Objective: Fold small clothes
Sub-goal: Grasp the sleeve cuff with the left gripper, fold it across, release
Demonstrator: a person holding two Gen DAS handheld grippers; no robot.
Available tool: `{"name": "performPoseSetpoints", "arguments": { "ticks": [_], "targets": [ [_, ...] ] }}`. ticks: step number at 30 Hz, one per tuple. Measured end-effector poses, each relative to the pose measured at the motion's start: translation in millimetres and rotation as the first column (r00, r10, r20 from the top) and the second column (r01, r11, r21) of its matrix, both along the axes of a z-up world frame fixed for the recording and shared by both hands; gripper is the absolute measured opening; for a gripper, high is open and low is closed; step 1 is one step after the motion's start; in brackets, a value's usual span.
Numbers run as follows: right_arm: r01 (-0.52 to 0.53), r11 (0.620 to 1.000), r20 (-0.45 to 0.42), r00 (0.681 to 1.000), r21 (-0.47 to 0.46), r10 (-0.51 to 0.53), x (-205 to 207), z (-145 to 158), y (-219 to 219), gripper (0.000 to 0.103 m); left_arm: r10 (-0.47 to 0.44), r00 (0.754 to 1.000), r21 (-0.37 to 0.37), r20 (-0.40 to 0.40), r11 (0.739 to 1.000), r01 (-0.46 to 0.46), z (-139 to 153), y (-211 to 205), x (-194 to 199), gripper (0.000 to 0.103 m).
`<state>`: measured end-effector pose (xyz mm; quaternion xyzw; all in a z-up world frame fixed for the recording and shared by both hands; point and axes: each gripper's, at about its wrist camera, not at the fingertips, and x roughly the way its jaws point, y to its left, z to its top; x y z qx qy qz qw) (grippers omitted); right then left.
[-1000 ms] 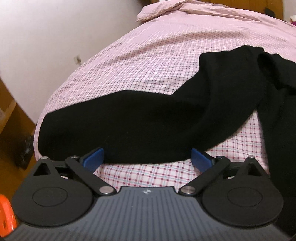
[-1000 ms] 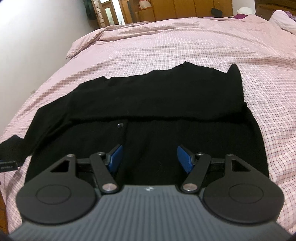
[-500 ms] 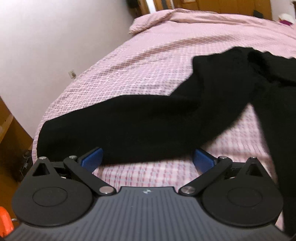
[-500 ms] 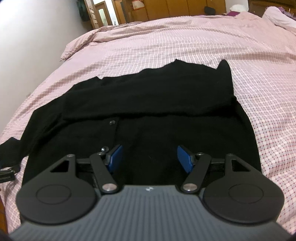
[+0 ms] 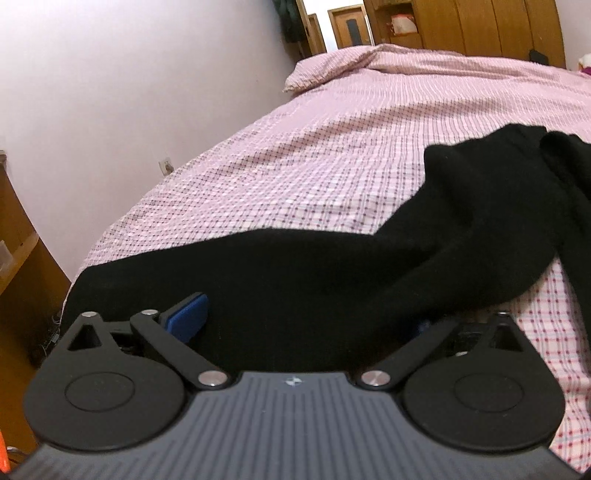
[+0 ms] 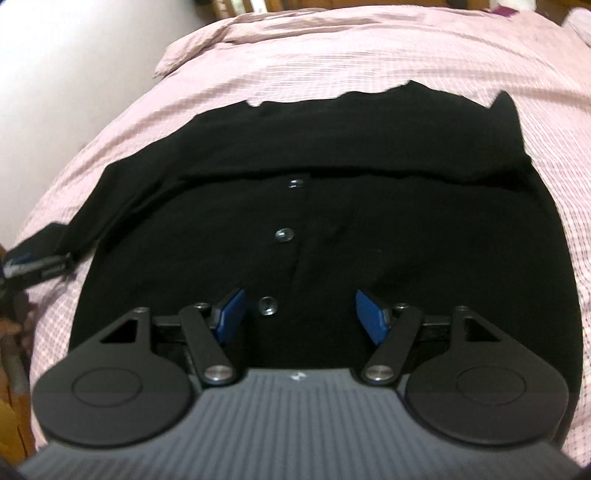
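A black buttoned cardigan (image 6: 332,184) lies spread flat on the pink checked bed (image 6: 369,48). Its left sleeve (image 5: 295,273) runs out across the sheet towards the bed's edge. My left gripper (image 5: 306,321) straddles that sleeve with its jaws wide and closing; the cloth lies between them and covers most of the right pad, while the left pad (image 5: 188,317) shows clear of the cloth. In the right wrist view that left gripper (image 6: 33,264) sits at the sleeve's end. My right gripper (image 6: 301,314) hovers open over the cardigan's near front, next to its buttons (image 6: 283,234).
A white wall (image 5: 110,92) runs along the bed's left side, with wooden furniture (image 5: 22,258) close to the near corner. A folded duvet or pillow (image 5: 351,62) lies at the far end, before a wooden wardrobe (image 5: 461,26). Bare sheet (image 5: 314,177) surrounds the cardigan.
My left gripper has pushed forward onto the sleeve, which now lies between its jaws and hides the right pad. My right gripper has moved in over the cardigan, bringing more buttons into view.
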<state>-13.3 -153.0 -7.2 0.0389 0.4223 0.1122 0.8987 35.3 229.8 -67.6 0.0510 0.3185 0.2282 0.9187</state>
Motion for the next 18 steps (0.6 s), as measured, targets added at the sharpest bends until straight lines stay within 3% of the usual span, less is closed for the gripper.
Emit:
{"name": "performPoseSetpoints", "arguments": {
  "ticks": [2, 4, 10, 13, 18],
  "targets": [
    [-0.002, 1.000, 0.004, 1.000, -0.016, 0.002, -1.7, 1.0, 2.8, 0.069, -0.003, 1.000, -0.004, 0.019, 1.000, 0.003, 1.2, -0.6, -0.6, 0.085],
    [-0.002, 1.000, 0.004, 1.000, -0.018, 0.002, -2.2, 1.5, 2.5, 0.068, -0.007, 0.999, 0.005, 0.033, 1.000, 0.007, 3.5, -4.5, -1.8, 0.065],
    [-0.015, 1.000, 0.018, 1.000, -0.018, 0.015, -7.2, 5.0, 3.2, 0.068, -0.005, 0.999, 0.035, 0.051, 0.999, 0.003, 5.3, -7.5, -2.2, 0.033],
    [-0.018, 1.000, 0.025, 1.000, -0.017, 0.018, -5.3, 6.1, 2.4, 0.068, 0.033, 0.996, -0.001, 0.077, 0.999, -0.033, 9.4, 0.4, -5.6, 0.016],
    [-0.015, 1.000, 0.032, 0.999, -0.010, 0.016, -6.1, 6.4, 1.2, 0.068, 0.070, 0.985, -0.025, 0.155, 0.997, -0.067, 29.5, 4.2, -12.9, 0.010]
  ]
}}
